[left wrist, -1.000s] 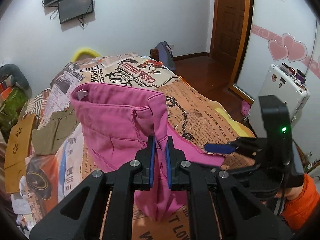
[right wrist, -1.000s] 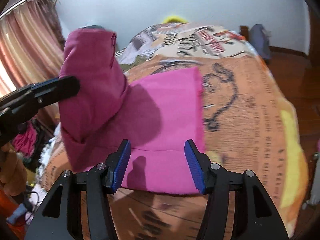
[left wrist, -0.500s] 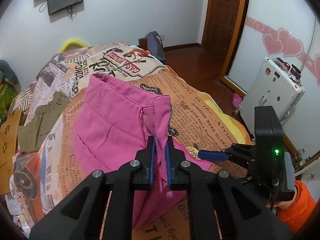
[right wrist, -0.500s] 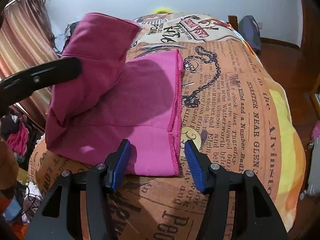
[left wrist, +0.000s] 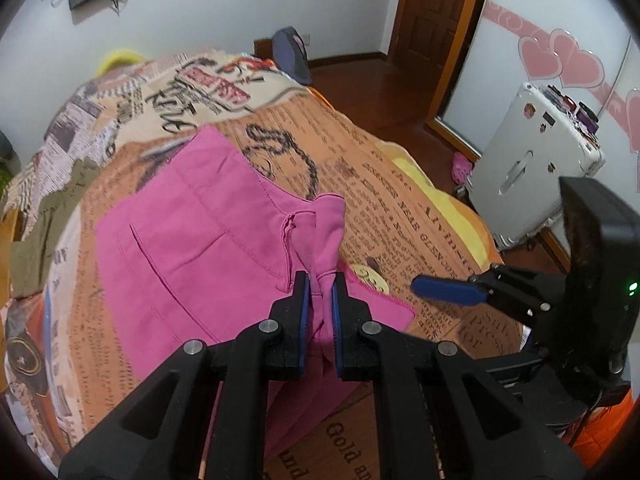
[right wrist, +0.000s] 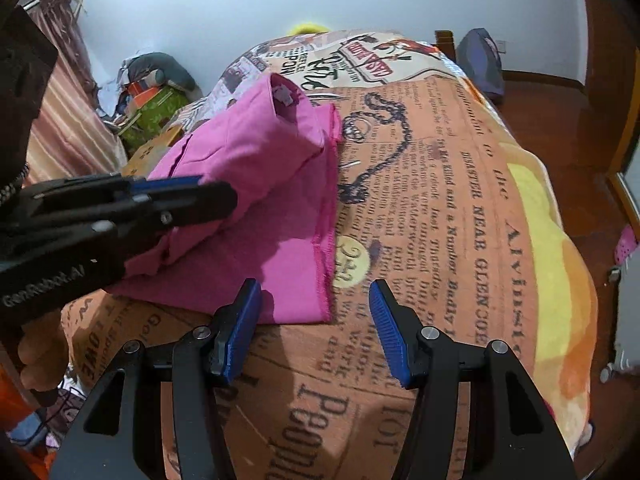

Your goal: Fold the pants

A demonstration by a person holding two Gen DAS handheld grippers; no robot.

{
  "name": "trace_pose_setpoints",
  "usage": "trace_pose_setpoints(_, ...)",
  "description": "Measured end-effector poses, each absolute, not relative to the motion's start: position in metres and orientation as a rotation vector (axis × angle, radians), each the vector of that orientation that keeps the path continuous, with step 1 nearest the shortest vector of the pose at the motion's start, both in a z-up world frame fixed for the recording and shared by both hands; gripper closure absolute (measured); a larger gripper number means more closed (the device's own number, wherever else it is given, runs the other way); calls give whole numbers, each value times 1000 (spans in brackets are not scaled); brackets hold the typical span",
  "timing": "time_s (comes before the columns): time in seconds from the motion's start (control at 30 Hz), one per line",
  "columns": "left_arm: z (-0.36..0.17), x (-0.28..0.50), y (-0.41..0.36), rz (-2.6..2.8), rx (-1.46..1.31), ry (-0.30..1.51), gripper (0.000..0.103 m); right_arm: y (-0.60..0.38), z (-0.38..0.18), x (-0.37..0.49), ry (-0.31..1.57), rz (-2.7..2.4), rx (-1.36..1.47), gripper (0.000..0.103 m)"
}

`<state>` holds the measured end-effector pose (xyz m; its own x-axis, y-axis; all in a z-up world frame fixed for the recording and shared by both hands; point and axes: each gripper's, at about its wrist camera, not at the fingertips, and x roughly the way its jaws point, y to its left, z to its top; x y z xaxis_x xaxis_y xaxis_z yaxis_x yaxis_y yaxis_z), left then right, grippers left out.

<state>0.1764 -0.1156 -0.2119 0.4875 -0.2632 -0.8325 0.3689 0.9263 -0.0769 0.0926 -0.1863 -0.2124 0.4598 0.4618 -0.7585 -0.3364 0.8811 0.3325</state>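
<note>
The pink pants [left wrist: 192,232] lie on the bed, folded over themselves, the waistband end on top. My left gripper [left wrist: 319,280] is shut on a bunched corner of the pants and holds it low over the lower layer. In the right wrist view the pants [right wrist: 256,168] lie left of centre, and the left gripper [right wrist: 192,196] reaches in from the left onto the fold. My right gripper [right wrist: 316,296] is open and empty, just off the near edge of the pants; it shows in the left wrist view [left wrist: 444,290] at the right.
The bed carries a newspaper-print blanket [right wrist: 460,200]. An olive garment [left wrist: 52,216] lies at the bed's left. A white suitcase [left wrist: 532,160] stands right of the bed, on the wooden floor. A dark bag [right wrist: 480,60] sits at the far end.
My left gripper has brought the held end of the pants down and forward, laying the upper layer flat over the lower. My right gripper has stayed open near the pants' edge.
</note>
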Motion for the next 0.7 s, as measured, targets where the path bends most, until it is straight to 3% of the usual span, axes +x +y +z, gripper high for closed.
trace_pose_setpoints(0.23, -219, 176, -118, -398, 113, 1034, 93, -191, -209, 90, 971, 466, 153, 50)
trace_pose_setpoints(0.37, -208, 172, -110, -437, 62, 1044, 81, -195, -196, 88, 935, 449, 156, 50)
trace_pose_setpoints(0.57, -177, 157, -75, -416, 19, 961, 80, -194, -170, 92, 858, 460, 145, 50)
trace_pose_setpoints(0.7, -188, 159, -49, -293, 75, 975, 80, -179, -167, 104, 837, 478, 129, 50)
